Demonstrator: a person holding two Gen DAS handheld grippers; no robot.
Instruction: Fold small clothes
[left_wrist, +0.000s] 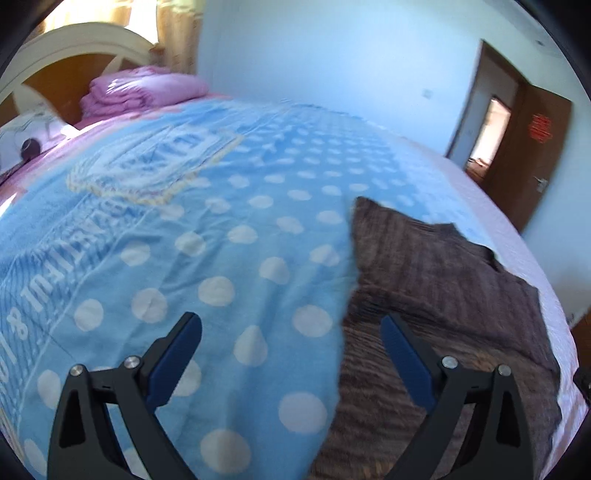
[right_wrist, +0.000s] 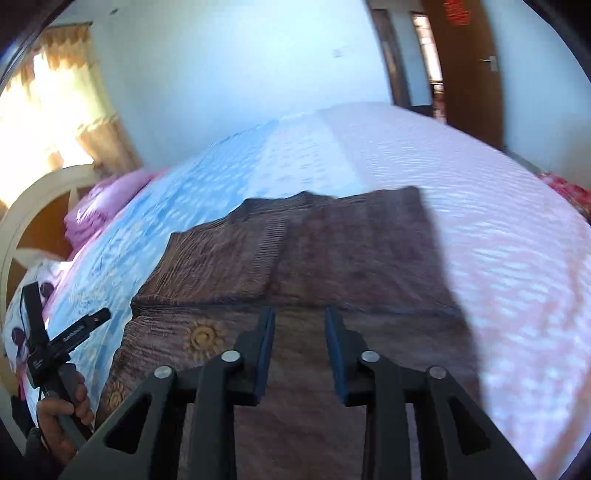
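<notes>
Blue dotted bedspread (left_wrist: 229, 236) is filling the left wrist view; brown garment (left_wrist: 436, 295) is lying lower right, flat on it. Left gripper (left_wrist: 291, 343) is hovering, jaws wide apart, empty. Only the right wrist view is showing the right gripper (right_wrist: 300, 328), jaws slightly parted over the garment, and the person's left hand (right_wrist: 61, 413) at lower left.

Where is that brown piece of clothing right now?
The brown garment lies spread on the bed, overlapping the blue polka-dot blanket, directly ahead of the right tongs and right of the open left tongs.
</notes>
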